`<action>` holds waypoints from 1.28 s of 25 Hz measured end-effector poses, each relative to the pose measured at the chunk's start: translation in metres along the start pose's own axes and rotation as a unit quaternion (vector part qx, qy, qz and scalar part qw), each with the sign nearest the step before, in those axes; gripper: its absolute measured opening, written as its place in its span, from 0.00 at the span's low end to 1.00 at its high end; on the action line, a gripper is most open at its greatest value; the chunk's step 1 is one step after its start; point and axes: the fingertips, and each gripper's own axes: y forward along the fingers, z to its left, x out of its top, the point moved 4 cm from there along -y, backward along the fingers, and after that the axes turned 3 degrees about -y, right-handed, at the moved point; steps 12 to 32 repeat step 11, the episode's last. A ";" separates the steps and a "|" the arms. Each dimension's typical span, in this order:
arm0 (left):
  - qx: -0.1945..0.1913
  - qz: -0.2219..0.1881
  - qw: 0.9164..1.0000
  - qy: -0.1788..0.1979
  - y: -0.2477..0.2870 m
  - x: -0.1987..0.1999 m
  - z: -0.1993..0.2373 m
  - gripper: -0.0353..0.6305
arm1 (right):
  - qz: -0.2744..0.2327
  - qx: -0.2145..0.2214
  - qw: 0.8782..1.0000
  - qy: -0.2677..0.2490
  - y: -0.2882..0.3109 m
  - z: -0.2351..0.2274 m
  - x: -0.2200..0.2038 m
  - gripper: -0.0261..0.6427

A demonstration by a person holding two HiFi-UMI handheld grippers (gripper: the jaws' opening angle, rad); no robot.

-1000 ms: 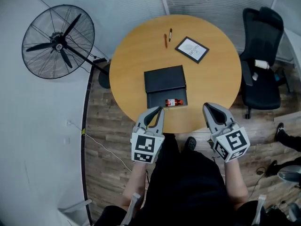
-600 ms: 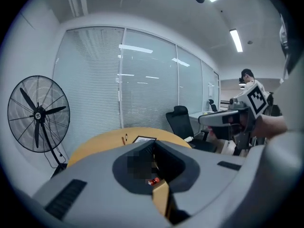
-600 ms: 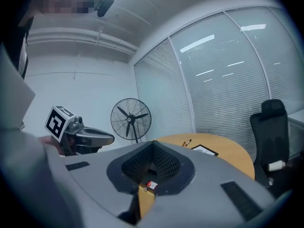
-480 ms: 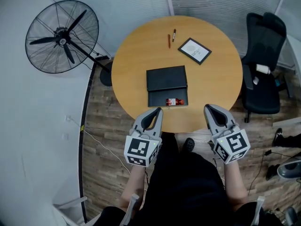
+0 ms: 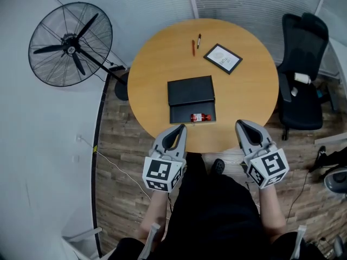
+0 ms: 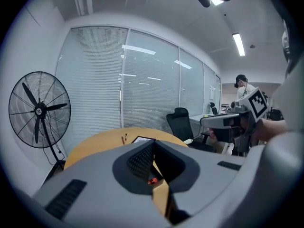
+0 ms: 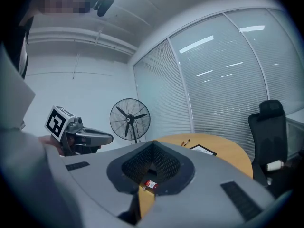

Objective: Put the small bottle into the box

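Seemingly done: the small bottle (image 5: pixel 200 117) lies on its side inside the open box (image 5: pixel 181 114) by the near edge of the counter (image 5: pixel 162 58), so the left claw (image 5: pixel 180 128) and right claw (image 5: pixel 239 123) hang pressed together, empty, off that edge.

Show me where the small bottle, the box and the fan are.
small bottle (image 5: pixel 200 117), head view, middle of its red body.
box (image 5: pixel 190 90), head view, centre of its black lid.
fan (image 5: pixel 70 44), head view, its hub.
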 end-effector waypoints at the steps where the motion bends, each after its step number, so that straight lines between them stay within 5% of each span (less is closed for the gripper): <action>1: 0.000 0.001 1.000 0.000 0.000 -0.001 -0.001 0.05 | 0.000 0.000 1.000 0.000 0.000 0.000 0.000 0.05; 32: 0.004 0.008 1.000 0.000 0.001 -0.004 0.004 0.05 | 0.004 0.001 1.000 0.005 0.004 -0.001 -0.005 0.05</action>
